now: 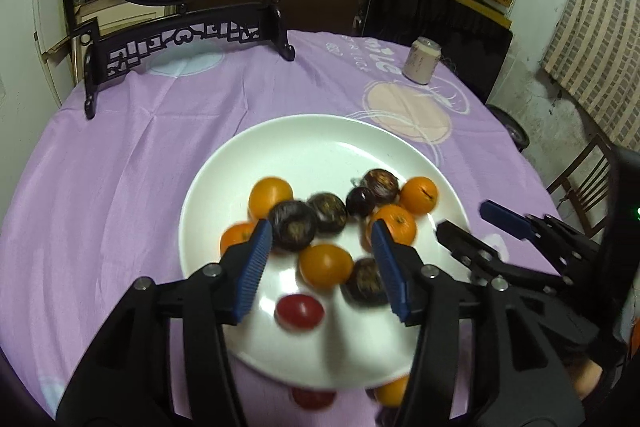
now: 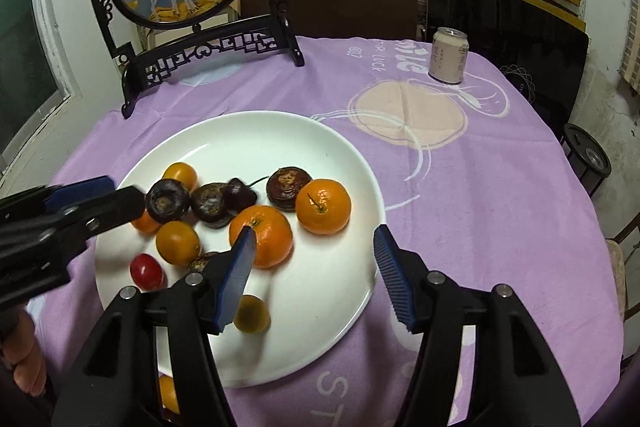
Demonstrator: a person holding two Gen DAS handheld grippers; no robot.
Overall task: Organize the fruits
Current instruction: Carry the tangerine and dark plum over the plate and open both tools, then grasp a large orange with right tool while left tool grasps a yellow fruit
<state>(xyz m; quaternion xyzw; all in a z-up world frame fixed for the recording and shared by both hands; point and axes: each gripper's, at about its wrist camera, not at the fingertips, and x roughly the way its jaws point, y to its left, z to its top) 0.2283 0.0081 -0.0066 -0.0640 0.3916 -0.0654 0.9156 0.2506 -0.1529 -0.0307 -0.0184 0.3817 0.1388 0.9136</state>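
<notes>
Sitting on the plate (image 2: pixel 348 155): two tangerines (image 2: pixel 323 206), one red tomato (image 2: pixel 147 271).

From my left wrist camera, my left gripper (image 1: pixel 322 263) hangs open over the white plate (image 1: pixel 320 143), its blue pads framing an orange fruit (image 1: pixel 325 265) and a dark brown one (image 1: pixel 292 225). A blurred red fruit (image 1: pixel 300 311) lies nearer. My right gripper (image 1: pixel 472 223) enters from the right, jaws apart.

One white plate (image 2: pixel 312 147) sits at the frame's center. On it lie five orange fruits (image 2: pixel 323 206), four dark brown fruits (image 2: pixel 167 202) and one red tomato (image 2: pixel 147 270). One can (image 2: pixel 448 55) stands upper right.
</notes>
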